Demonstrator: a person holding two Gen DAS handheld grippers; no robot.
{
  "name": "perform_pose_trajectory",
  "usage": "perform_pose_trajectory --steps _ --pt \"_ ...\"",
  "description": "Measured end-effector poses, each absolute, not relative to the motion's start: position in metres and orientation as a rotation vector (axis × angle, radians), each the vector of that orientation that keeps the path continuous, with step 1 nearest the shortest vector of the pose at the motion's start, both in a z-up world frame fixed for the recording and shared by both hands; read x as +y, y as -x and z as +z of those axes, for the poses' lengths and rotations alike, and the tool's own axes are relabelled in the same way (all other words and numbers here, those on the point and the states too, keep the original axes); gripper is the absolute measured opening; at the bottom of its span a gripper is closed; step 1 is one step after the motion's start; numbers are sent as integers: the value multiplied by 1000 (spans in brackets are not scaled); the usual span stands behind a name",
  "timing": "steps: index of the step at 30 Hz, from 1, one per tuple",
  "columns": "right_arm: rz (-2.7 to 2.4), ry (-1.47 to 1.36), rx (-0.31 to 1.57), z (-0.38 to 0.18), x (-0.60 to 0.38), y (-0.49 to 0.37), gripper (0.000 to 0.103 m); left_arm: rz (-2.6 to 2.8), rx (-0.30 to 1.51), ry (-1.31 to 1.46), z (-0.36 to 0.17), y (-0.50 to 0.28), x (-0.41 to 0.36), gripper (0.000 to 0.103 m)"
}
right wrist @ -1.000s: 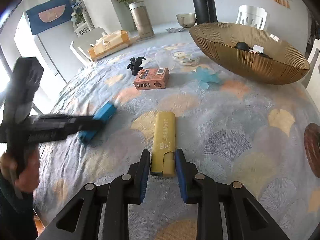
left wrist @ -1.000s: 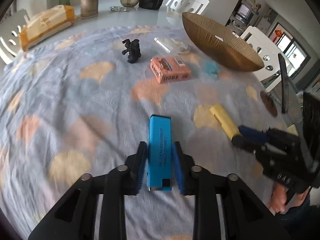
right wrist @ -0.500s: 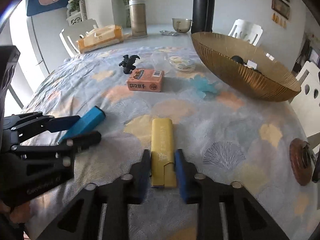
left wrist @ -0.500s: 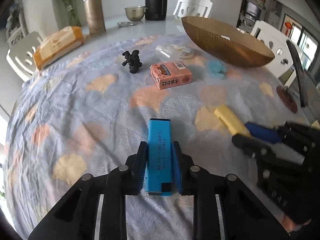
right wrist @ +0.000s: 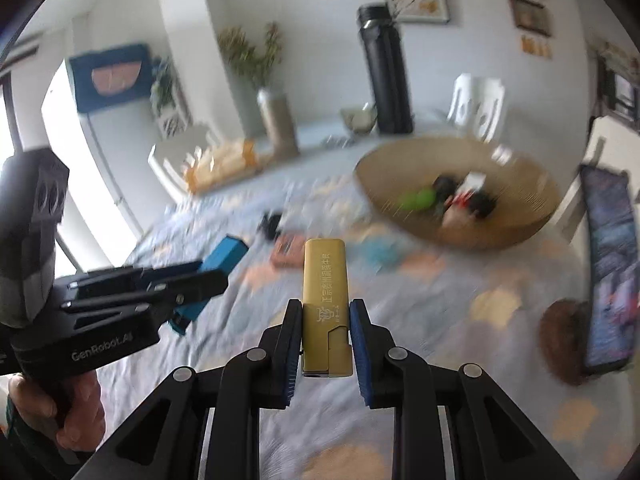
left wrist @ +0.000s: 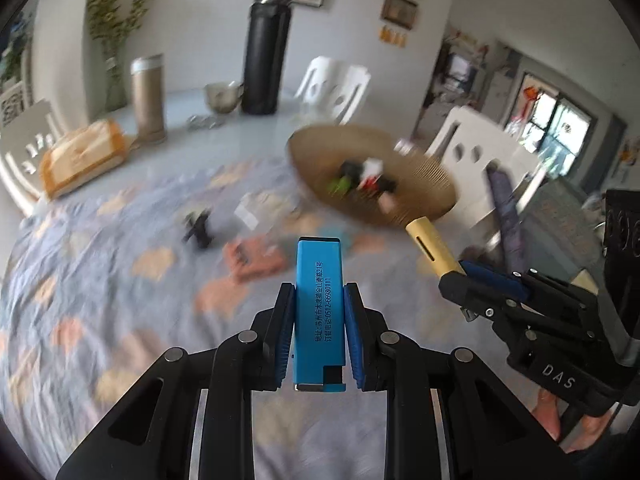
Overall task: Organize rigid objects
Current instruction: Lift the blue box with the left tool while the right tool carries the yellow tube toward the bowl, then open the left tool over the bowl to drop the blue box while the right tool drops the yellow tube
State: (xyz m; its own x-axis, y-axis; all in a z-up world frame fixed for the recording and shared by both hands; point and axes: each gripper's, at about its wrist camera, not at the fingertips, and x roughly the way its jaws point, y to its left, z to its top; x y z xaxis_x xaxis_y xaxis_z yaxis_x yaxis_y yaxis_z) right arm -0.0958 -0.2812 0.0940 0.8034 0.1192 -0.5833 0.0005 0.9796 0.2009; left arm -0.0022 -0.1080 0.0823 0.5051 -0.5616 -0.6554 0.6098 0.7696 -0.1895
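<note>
Both boxes have left the cloth since the earlier frames, where they lay flat between our jaws; we now carry them raised above the table. Item one: blue box (left wrist: pixel 319 312), clamped by its near end in our left gripper (left wrist: pixel 319 332), jaws closed to its width, far end tipped up. Item two: yellow box (right wrist: pixel 326 306), pinched the same way in our right gripper (right wrist: pixel 326 344), jaws at their narrowest. Step in hand, as we judge it: transport to the wicker bowl (left wrist: pixel 424 196), far right, which already holds several small objects. Next move likely calls for carrying each box over the rim and releasing low, one at a time, so they do not collide. Surface: table under a blue-grey cloth (left wrist: pixel 100 304) printed with fan shapes; an orange carton (left wrist: pixel 252 258) and a dark figurine (left wrist: pixel 198 228) remain on it, blurred. Room: black flask (left wrist: pixel 266 48), white chairs, framed pictures on the far wall.
</note>
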Motion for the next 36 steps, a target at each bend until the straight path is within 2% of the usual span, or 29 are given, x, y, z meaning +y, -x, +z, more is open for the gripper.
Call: perform_pose_trajectory --steps 5,9,13,23,25,26,27,29,32,34,36 --pt "-45 -235 483 150 -323 96 23 -763 638 -12 135 -21 -143 21" --pt "-130 -299 427 175 -351 76 23 -794 631 63 139 -50 -174 21" --pt "-177 -331 464 170 -365 49 23 -786 642 62 124 -70 -200 21" --pt "-275 -376 649 118 -386 -5 23 -745 793 41 71 -105 -237 21" --pt "-293 -372 667 113 -390 -10 23 -747 795 44 70 -107 -238 29" --pt "-297 -365 679 110 -391 -12 25 -741 795 43 72 -106 -235 45" --pt "-295 -362 685 110 -391 -12 26 -732 788 47 75 -103 -230 56" --pt "-292 -354 671 113 -389 -7 29 -708 746 57 83 -98 -215 74" --pt "-294 -328 650 120 -380 5 37 -681 696 86 92 -81 -179 76" --pt "-230 -321 634 125 -363 17 39 -668 693 108 94 -69 -154 76" --pt "-170 -294 639 127 -344 22 46 -624 686 96 95 -56 -131 76"
